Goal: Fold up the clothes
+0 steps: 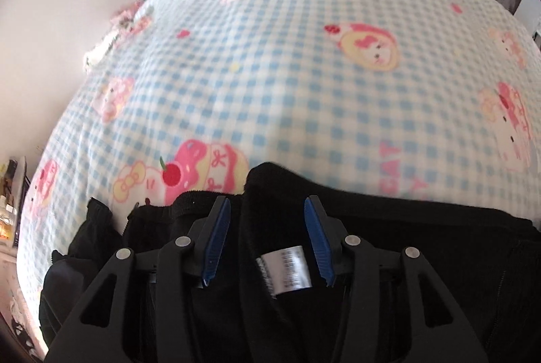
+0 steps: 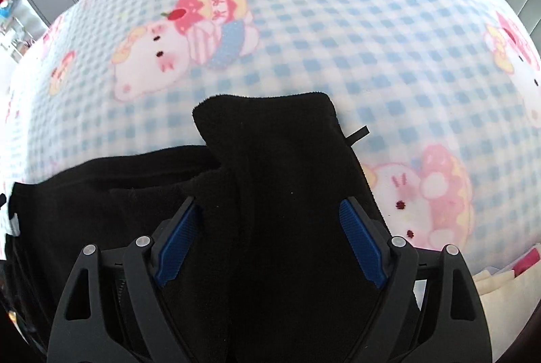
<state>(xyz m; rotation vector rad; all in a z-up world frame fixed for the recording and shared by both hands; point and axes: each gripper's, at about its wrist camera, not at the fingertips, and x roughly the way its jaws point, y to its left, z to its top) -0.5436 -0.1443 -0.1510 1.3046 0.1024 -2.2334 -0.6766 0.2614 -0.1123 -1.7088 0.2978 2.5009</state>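
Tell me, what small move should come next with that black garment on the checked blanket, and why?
Probably lower the left gripper and close it on the black garment. Its jaws stand apart over the white label, pressing nothing; the right gripper is open too.

Left gripper [image 1: 267,207]: matte black plastic linkage arms with triangular cut-outs, 4 round silver pivot pins, 2 ribbed blue pads [image 1: 216,244] inboard of pins. Right gripper [image 2: 270,207]: same build, 4 silver pins, 2 ribbed blue pads [image 2: 363,248].
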